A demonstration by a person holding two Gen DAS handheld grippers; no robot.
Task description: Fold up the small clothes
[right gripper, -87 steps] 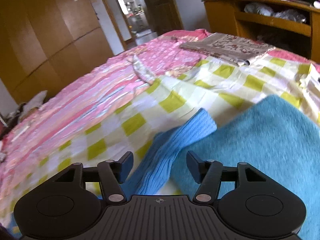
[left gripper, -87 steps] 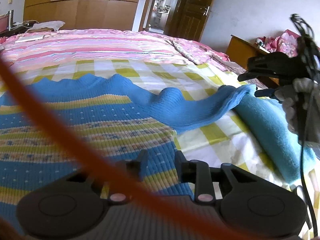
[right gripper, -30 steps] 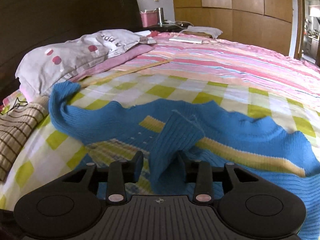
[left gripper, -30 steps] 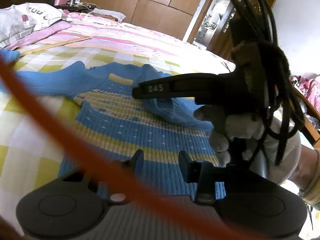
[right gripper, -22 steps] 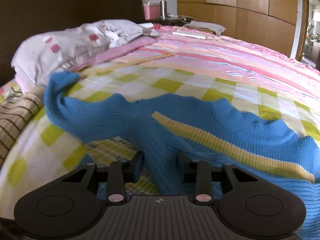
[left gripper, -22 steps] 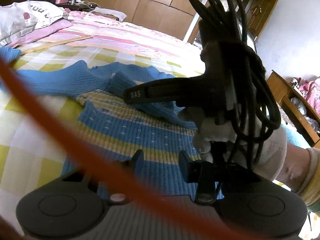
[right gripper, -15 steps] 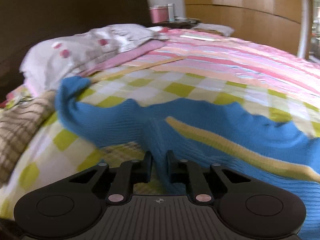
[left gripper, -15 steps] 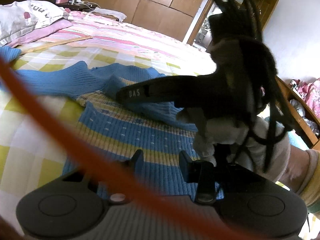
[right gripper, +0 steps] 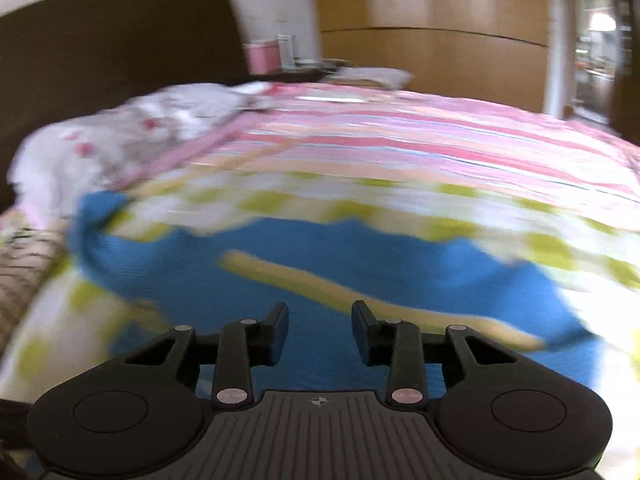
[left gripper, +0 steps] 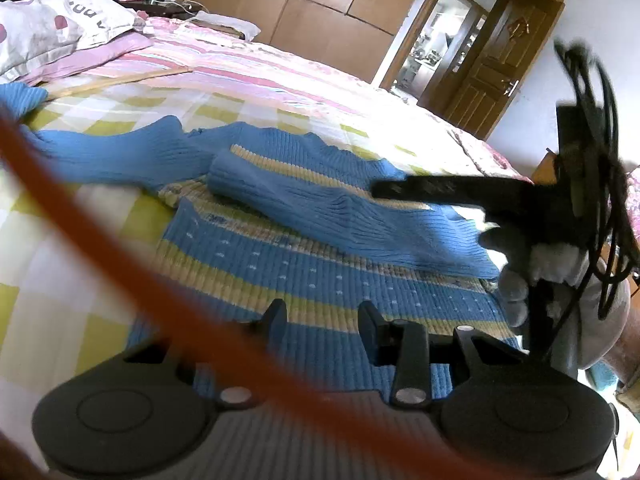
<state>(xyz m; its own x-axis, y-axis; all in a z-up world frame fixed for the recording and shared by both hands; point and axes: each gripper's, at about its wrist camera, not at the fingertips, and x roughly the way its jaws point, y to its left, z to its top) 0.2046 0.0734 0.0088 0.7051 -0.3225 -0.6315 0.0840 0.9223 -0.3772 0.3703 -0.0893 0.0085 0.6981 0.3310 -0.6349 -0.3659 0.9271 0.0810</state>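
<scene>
left gripper [left gripper: 322, 314]: open, holds nothing, just above the blue sweater [left gripper: 320, 272] | orange cable [left gripper: 120, 248] crosses in front, blurry | sleeve [left gripper: 304, 196] lies folded over the sweater on the bed [left gripper: 60, 240] | right gripper [right gripper: 319, 330]: open, empty; only its own blurry view shows this | far: pillow [left gripper: 44, 32], wardrobe [left gripper: 320, 12]

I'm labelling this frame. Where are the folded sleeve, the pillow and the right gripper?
folded sleeve [left gripper: 320, 208], left wrist view, mid-length of the ribbing.
pillow [left gripper: 36, 36], left wrist view, white top face.
right gripper [right gripper: 320, 332], right wrist view, between fingertips.
</scene>
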